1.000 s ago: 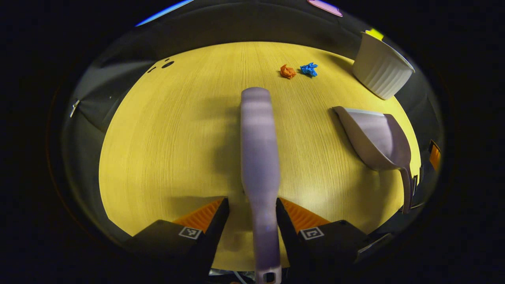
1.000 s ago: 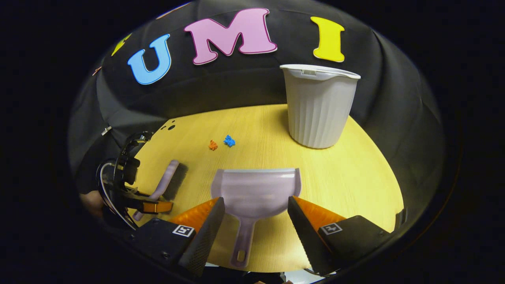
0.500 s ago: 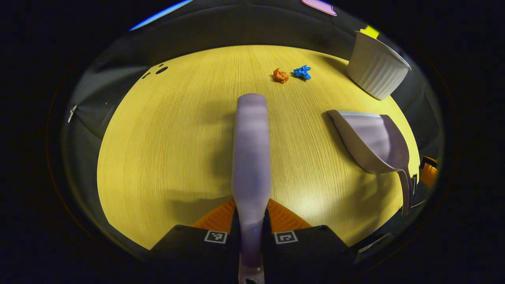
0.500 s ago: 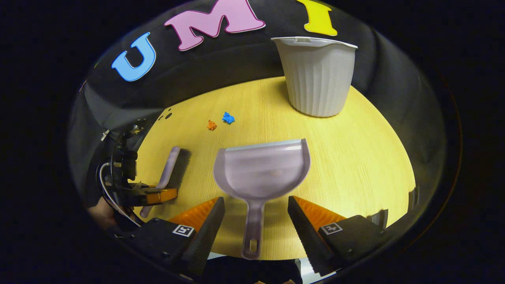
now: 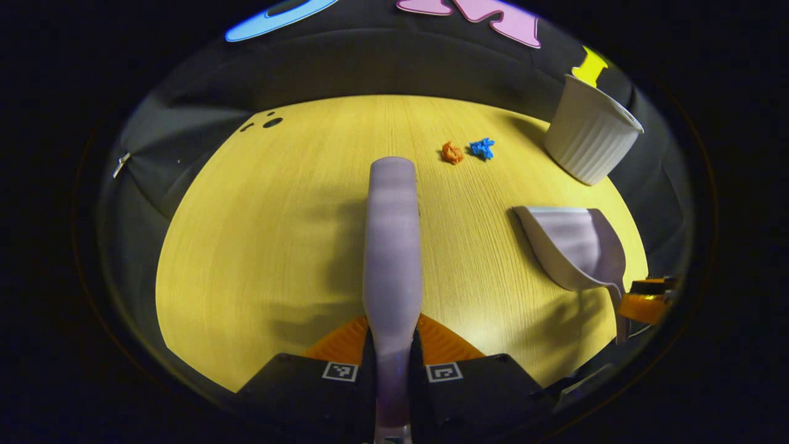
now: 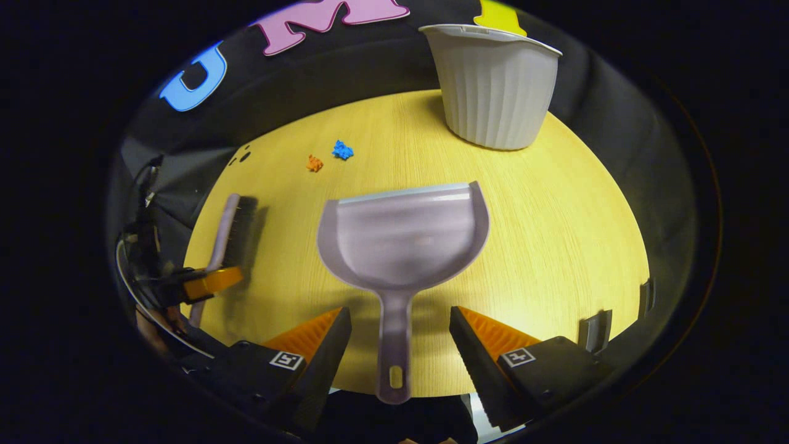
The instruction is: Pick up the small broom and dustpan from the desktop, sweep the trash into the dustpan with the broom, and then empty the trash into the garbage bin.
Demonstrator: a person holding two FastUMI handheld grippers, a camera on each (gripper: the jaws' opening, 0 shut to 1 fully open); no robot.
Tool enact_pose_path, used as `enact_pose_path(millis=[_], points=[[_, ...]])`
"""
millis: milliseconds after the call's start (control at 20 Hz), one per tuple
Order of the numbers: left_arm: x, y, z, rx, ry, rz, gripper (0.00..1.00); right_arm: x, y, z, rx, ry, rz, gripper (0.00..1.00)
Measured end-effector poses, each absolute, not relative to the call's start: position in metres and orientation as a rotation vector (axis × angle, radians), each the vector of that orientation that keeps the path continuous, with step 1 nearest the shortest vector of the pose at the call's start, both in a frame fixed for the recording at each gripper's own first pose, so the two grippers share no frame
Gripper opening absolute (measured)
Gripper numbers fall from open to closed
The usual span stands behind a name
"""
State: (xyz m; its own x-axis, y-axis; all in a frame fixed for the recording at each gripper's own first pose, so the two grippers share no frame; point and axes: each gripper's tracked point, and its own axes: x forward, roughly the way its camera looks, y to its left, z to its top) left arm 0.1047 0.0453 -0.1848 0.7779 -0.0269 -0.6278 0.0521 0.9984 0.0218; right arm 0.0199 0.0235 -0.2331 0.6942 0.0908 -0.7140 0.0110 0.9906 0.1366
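We've got a yellow wood-grain table [image 5: 259, 246] with a couple of dark holes [image 5: 272, 122] near its far-left edge.

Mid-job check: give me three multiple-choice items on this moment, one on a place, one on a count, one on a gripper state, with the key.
1. Where does the white ribbed garbage bin stand on the yellow wooden desktop?
A. Far edge, beyond the lilac plastic dustpan
B. Near edge, beside the handle
C. On the dustpan

2. How many crumpled paper scraps lie on the desktop?
A. One
B. Two
C. Four

3. What is the right gripper doing?
A. Shut on the dustpan handle
B. Open, fingers either side of the handle
C. Shut on the lilac small broom

Key: 1 A, the bin stands behind the dustpan; 2 B, one orange scrap, one blue scrap; 3 B, gaps show beside the handle.
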Motion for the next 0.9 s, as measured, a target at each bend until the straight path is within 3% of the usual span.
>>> enact_pose_path(millis=[500, 650, 700, 800, 850, 900], points=[[0.133, 0.076, -0.142, 0.034, 0.632, 0.023, 0.26, 0.050, 0.020, -0.281, 0.041, 0.889, 0.008, 0.98], [0.143, 0.070, -0.134, 0.048, 0.620, 0.023, 0.26, 0.060, 0.020, -0.277, 0.042, 0.861, 0.002, 0.80], [0.146, 0.067, -0.132, 0.050, 0.617, 0.019, 0.26, 0.061, 0.018, -0.279, 0.031, 0.865, -0.002, 0.78], [0.155, 0.060, -0.130, 0.061, 0.616, 0.013, 0.26, 0.064, 0.013, -0.278, 0.001, 0.870, -0.006, 0.59], [0.159, 0.057, -0.130, 0.066, 0.618, 0.008, 0.26, 0.066, 0.013, -0.279, 0.004, 0.873, 0.002, 0.42], [0.163, 0.054, -0.131, 0.067, 0.621, 0.003, 0.26, 0.066, 0.014, -0.278, 0.006, 0.882, 0.018, 0.39]])
